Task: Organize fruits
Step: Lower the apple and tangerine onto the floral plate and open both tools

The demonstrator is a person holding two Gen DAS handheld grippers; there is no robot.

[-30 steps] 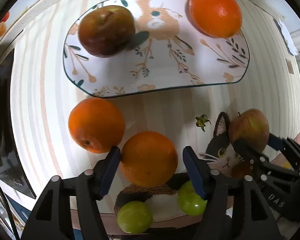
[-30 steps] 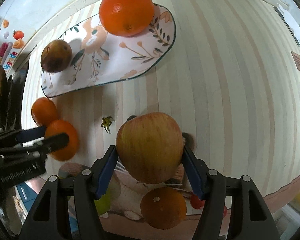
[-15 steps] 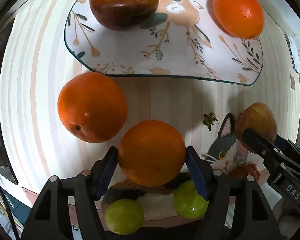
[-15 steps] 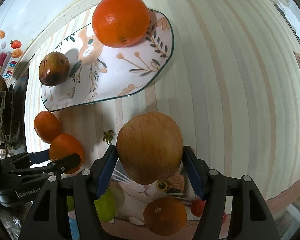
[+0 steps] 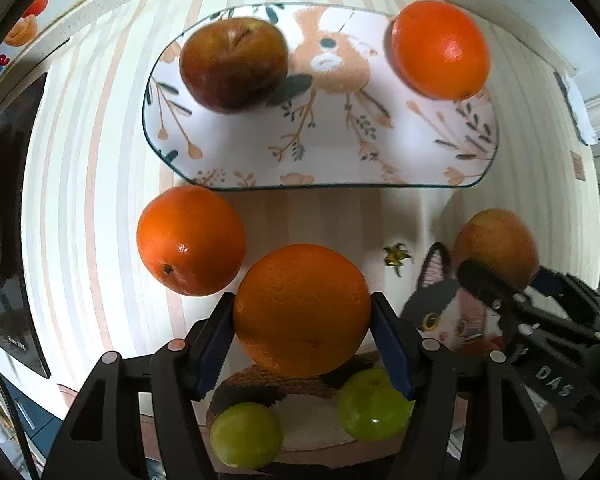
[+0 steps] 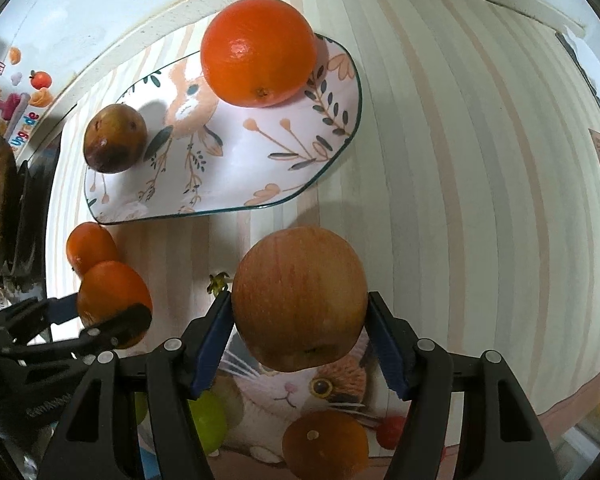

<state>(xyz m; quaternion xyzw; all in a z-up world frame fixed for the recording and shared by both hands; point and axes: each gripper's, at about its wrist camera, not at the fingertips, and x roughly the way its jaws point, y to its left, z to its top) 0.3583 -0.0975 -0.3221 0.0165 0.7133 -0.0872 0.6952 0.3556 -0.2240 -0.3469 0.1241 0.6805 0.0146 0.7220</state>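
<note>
My left gripper (image 5: 302,332) has its blue pads pressed on both sides of an orange (image 5: 302,308), and its jaws are closing on the fruit. A second orange (image 5: 190,240) lies loose just left of it on the striped cloth. My right gripper (image 6: 300,312) is shut on a red-yellow apple (image 6: 300,296). Beyond both grippers lies the flower-patterned plate (image 5: 340,152). It holds a dark red apple (image 5: 234,64) at its left and an orange (image 5: 440,50) at its right.
Two green fruits (image 5: 246,434) (image 5: 374,404) sit on a cat-patterned mat (image 5: 440,308) below the left gripper. A brown round fruit (image 6: 326,444) and a small red one (image 6: 392,426) lie under the right gripper. A green stem cap (image 5: 396,258) lies between the grippers. A dark appliance (image 5: 4,240) borders the left.
The left jaws stood apart from the orange a second ago and now press on it. The left view drifted over the plate and back. The right gripper keeps its hold on the apple.
</note>
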